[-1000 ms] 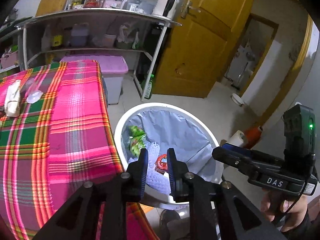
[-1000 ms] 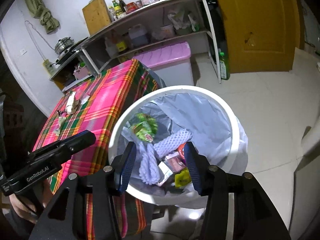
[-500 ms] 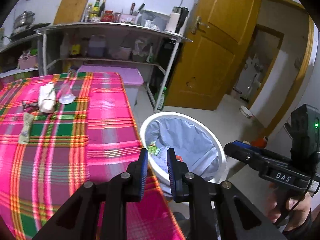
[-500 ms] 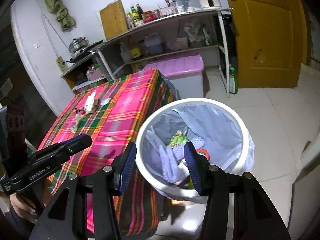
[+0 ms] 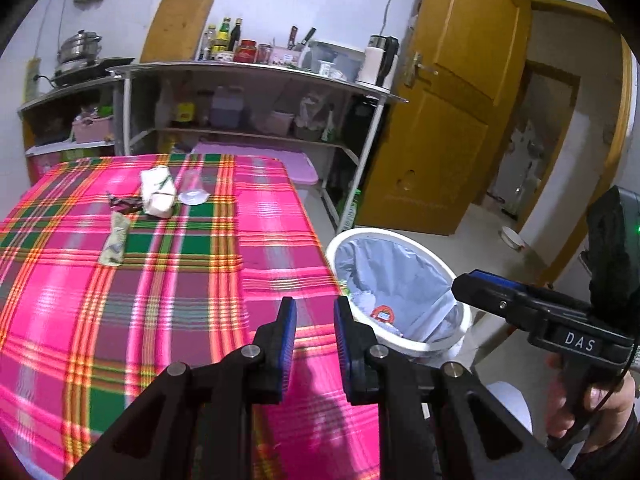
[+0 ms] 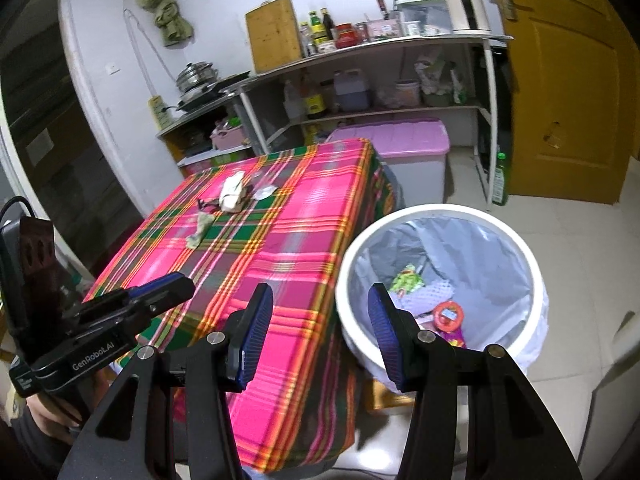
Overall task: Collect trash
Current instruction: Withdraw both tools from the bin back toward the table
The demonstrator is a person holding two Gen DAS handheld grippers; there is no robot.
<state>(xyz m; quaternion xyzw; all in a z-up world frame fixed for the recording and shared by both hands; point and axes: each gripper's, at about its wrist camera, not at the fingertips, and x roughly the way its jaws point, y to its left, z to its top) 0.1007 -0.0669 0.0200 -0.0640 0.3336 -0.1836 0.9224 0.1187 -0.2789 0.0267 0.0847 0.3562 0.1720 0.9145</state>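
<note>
Both tongs, left tongs (image 5: 315,322) and right tongs (image 6: 320,320), hang released and empty; wrappers (image 5: 114,240) lie far across my plaid surface (image 5: 180,280), bin (image 6: 440,216) beside it.

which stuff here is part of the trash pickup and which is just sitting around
Part of the job:
- white wrapper
- clear plastic piece
- dark scrap
- pale crumpled wrapper
- white bin, already holding trash
- left gripper and right gripper, both open and empty

Just lying about:
- pink-lidded box
- cutting board
- bottles on the shelf
- green bottle
</note>
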